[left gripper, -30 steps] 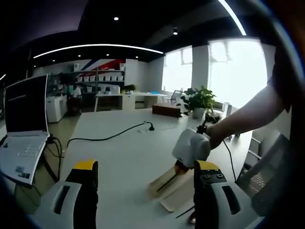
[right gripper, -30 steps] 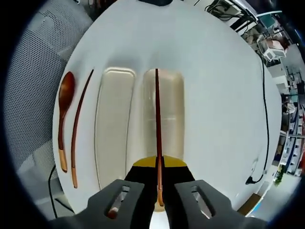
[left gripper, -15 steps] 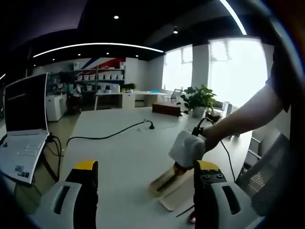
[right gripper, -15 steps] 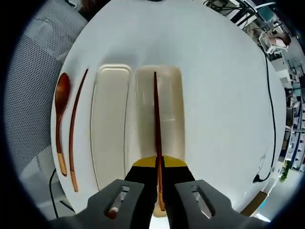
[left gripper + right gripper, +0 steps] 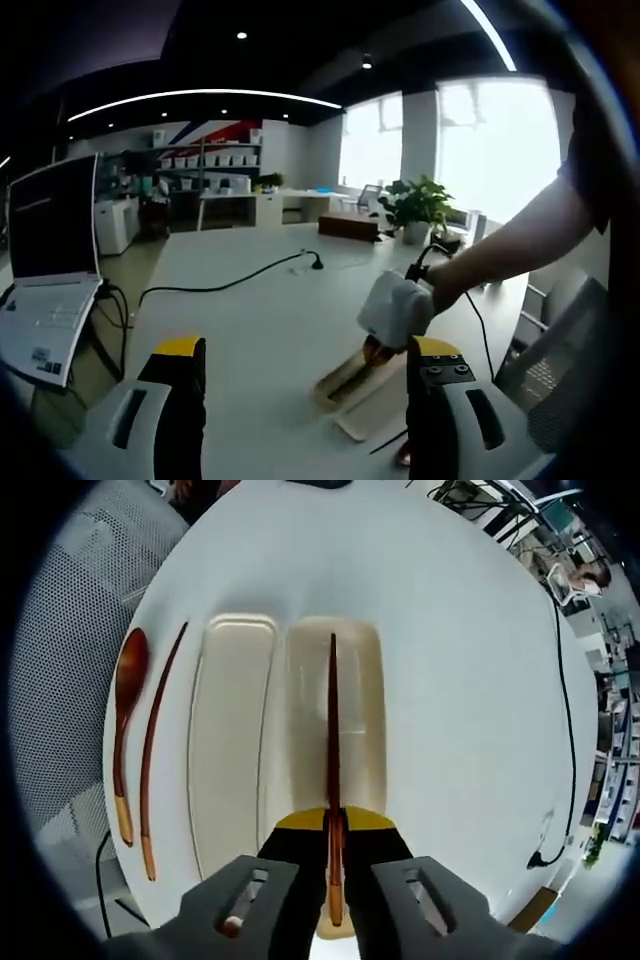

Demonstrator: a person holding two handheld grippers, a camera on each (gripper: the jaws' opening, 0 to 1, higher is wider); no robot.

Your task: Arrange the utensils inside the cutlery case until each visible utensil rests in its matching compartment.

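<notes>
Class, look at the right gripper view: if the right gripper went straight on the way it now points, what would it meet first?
Probably the open cutlery case. The right gripper holds a chopstick pointing along that tray, so the chopstick would likely touch it first; depth is unclear.

Chopstick (image 5: 333, 750) over open case (image 5: 365, 720); spoon (image 5: 125, 720) beside.

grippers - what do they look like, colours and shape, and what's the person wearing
The left gripper has two chunky light grey jaws with slotted outer faces, black inner faces and yellow tips. The right gripper has the same grey slotted jaws and a yellow front edge; a white housing sits on it. The person wears a dark short sleeve.
</notes>
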